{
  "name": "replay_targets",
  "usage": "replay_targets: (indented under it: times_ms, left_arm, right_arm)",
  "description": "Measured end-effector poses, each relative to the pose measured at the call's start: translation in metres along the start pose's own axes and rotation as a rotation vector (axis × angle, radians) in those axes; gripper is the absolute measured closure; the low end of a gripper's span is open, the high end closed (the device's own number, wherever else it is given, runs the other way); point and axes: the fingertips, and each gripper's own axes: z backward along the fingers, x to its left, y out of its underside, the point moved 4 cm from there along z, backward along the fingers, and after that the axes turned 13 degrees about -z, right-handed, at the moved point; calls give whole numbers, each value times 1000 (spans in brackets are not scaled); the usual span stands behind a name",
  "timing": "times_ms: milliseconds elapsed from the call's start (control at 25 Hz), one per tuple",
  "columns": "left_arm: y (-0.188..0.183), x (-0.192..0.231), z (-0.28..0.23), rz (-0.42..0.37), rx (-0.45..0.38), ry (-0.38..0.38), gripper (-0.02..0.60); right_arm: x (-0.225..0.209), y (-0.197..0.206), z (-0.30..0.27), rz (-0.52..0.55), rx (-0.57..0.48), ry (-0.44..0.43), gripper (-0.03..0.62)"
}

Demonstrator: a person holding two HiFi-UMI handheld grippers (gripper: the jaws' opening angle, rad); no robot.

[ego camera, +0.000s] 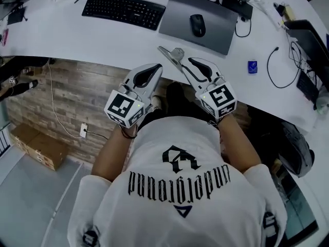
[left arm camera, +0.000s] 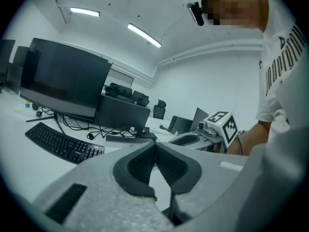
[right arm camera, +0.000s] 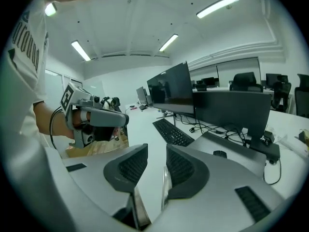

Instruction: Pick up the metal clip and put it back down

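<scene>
Right tongs are gripping the metal clip over the bench edge — left tongs are resting closed, empty.

Worktop bare ahead of the left gripper, short of the keyboard; grey pad and cables crowd the right.

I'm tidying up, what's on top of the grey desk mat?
A black mouse sits on the grey desk mat. The monitor stand's foot covers its far right corner, hiding whatever lies there.
</scene>
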Motion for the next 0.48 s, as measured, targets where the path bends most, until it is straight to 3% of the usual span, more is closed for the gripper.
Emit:
replay_targets:
  times_ms: [160,480]
  left_arm:
    - [15,11,-16,0,23,4,569]
    - [62,22,-38,35,103,18,569]
  right_arm:
    - [-23,20,-30,-21,84,-29,503]
    - [-63,62,-66,-50,159,-4,503]
